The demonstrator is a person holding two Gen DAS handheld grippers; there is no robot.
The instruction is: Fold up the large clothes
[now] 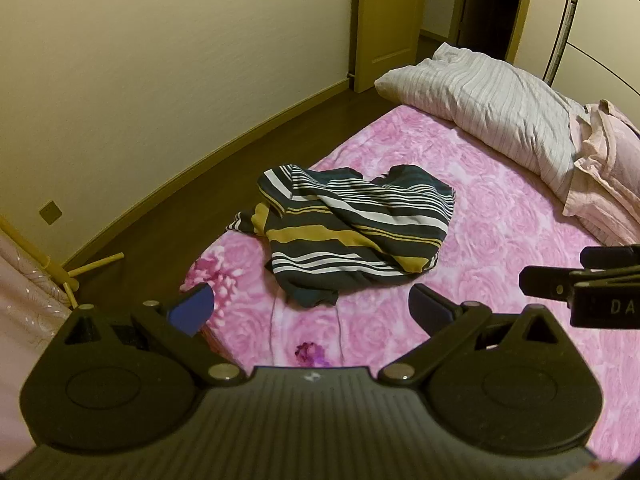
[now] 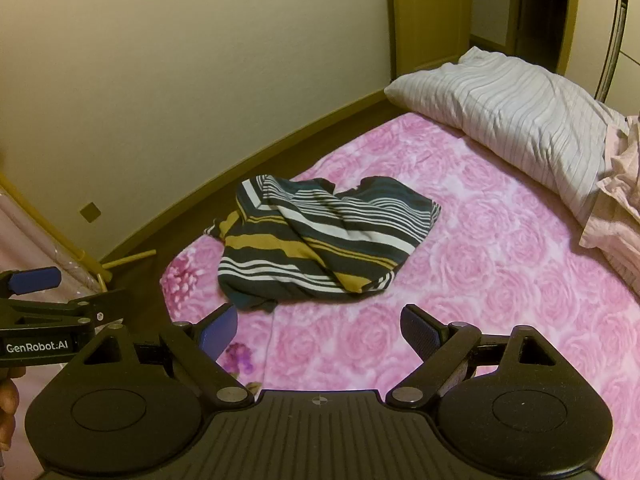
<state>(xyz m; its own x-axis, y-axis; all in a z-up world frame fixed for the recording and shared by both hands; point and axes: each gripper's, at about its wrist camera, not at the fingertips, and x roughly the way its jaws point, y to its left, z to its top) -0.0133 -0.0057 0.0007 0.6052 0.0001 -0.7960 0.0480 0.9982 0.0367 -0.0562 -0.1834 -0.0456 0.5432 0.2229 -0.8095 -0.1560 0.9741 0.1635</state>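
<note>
Left wrist view shows my left gripper (image 1: 310,306) with its fingers spread wide and nothing between them, hovering above a pink rose-patterned bedspread (image 1: 500,240). Ahead, near the bed's left edge, lies the striped shirt (image 1: 348,232), crumpled in a heap of dark, white and mustard bands, one corner trailing toward the drop to the floor. Right wrist view shows my right gripper (image 2: 318,330) also spread and empty, just short of the same shirt (image 2: 320,240). A striped pillow (image 1: 488,108) sits well beyond. As I judge it, the bunched layers could fool me: closing on a thick fold may catch several layers, so the shirt lifts as a lump instead of spreading flat. Pinching too deep might snag the bedspread too. Tugging toward the left edge may send the shirt sliding off the bed.
</note>
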